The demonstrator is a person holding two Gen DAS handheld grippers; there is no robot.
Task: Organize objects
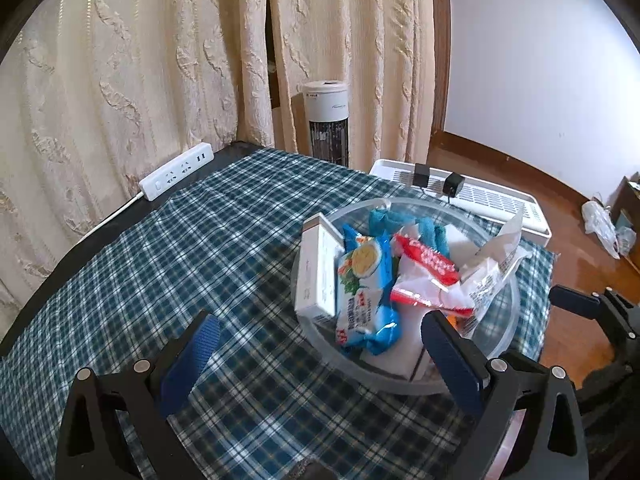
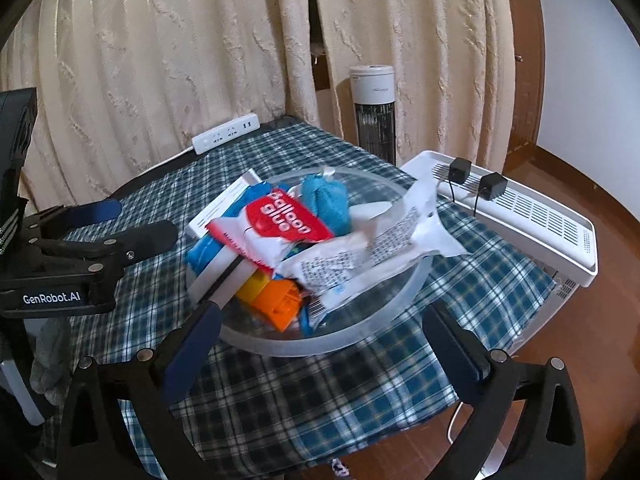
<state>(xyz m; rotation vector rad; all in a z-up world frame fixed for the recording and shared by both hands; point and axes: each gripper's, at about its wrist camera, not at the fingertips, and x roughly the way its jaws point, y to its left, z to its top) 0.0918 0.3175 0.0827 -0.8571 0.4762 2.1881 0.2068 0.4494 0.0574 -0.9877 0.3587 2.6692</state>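
Plaid cloth (image 1: 168,264) lies bare across the left of the table, right out to the white power strip (image 1: 176,176) at the far edge, and over that free stretch the left gripper (image 1: 320,344) hangs with its jaws spread wide and nothing between them — room to set things down, I'd say. Moving right, the clear bowl (image 2: 360,344) holds everything heaped together — white box (image 1: 316,272), blue snack packet (image 1: 364,280), red balloon-glue pack (image 2: 276,216), blue cloth (image 2: 324,200), white printed bag (image 2: 360,252), orange piece (image 2: 276,300) — presumably dumped there for sorting. Right gripper (image 2: 320,340) gapes empty at the near rim, though the table edge and the white appliance (image 2: 540,224) crowd that side.
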